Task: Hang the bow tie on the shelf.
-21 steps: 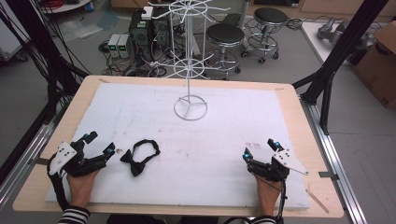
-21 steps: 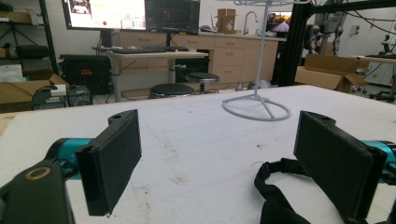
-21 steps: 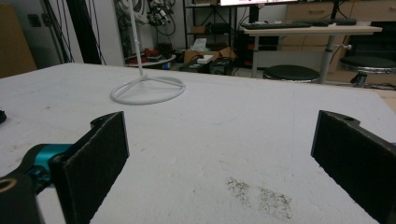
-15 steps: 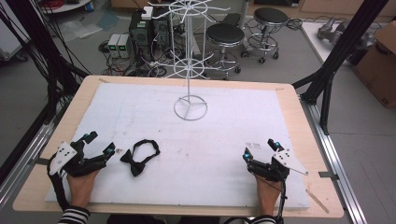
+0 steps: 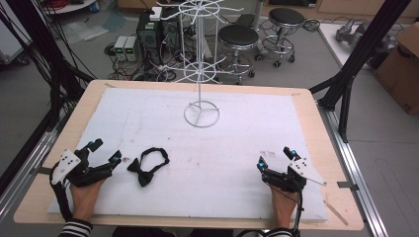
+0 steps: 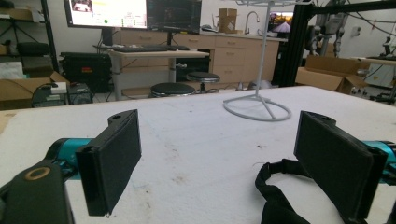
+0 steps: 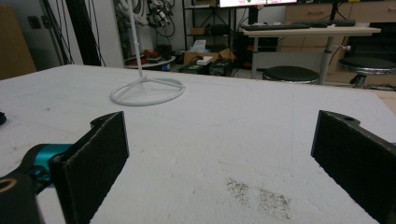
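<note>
Resting near the front edge of the desk [image 5: 306, 98], the left gripper [image 5: 104, 152] lies on the white mat [image 5: 237, 133] at the near left corner, held by the person's left hand [image 5: 85, 195]; its fingers [image 6: 112, 163] stand wide apart with nothing between them, as the left gripper view shows bare mat in the gap; the bow tie [image 5: 147, 165] lies flat on the mat just beside that gripper, toward the desk's middle, its knot and wings toward the front edge and its black strap looped behind; in the left gripper view the bow tie [image 6: 275, 191] shows low at the right, partly behind the right-hand finger, near it, though I cannot tell whether the two touch; the right gripper [image 5: 275, 158] rests at the near right of the mat, held by the right hand [image 5: 283, 205], well apart from the bow tie; its fingers [image 7: 91, 168] are likewise spread wide over bare mat, with a dark smudge [image 7: 261, 196] on the mat between them; a white wire rack [image 5: 200, 59] stands upright on its ring base toward the far middle of the mat, well apart from both grippers and from the bow tie; the same ring base shows ahead in the left gripper view [image 6: 257, 109] and ahead to the left in the right gripper view [image 7: 147, 93]; both grippers point away from the person, toward the rack; striped sleeves [image 5: 76, 228] show at the bottom edge of the high view.
</note>
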The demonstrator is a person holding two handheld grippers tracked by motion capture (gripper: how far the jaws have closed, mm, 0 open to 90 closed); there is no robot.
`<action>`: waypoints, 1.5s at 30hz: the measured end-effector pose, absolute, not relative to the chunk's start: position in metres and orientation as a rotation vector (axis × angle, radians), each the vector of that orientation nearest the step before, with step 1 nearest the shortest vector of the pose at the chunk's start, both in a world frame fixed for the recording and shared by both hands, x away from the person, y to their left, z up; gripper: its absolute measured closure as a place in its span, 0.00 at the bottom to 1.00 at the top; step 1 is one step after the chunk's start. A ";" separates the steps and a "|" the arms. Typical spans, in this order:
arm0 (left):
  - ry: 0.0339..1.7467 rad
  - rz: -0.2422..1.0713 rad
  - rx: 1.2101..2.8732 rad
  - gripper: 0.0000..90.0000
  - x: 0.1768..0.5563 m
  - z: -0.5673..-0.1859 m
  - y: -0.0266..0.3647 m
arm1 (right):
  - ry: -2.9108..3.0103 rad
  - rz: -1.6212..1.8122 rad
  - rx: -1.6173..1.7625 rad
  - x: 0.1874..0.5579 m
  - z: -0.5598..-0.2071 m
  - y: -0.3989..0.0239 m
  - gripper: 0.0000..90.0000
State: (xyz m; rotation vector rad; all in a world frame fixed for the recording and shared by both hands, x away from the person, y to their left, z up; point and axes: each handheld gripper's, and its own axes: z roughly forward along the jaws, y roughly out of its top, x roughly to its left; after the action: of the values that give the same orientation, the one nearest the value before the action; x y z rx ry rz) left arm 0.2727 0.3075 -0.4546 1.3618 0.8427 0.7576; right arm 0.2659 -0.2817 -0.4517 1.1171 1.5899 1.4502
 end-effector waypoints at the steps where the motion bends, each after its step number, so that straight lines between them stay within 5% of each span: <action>1: 0.842 0.752 1.359 0.17 0.273 -0.455 0.308 | 1.591 1.453 1.121 0.265 -0.452 -0.282 0.03; 14: 0.903 0.666 1.408 0.16 0.274 -0.445 0.314 | 1.586 1.458 1.116 0.265 -0.452 -0.282 0.03; 25: 0.846 0.706 1.636 0.16 0.283 -0.400 0.303 | 1.582 1.461 1.113 0.265 -0.452 -0.282 0.03; 45: 0.851 0.535 1.995 0.16 0.314 -0.382 0.262 | 1.579 1.465 1.109 0.264 -0.452 -0.282 0.03</action>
State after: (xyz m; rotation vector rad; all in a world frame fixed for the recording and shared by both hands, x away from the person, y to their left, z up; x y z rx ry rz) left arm 0.3139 0.2620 -0.3824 1.9954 0.8511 0.5348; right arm 0.2643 -0.2823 -0.4520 1.1086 1.5794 1.4647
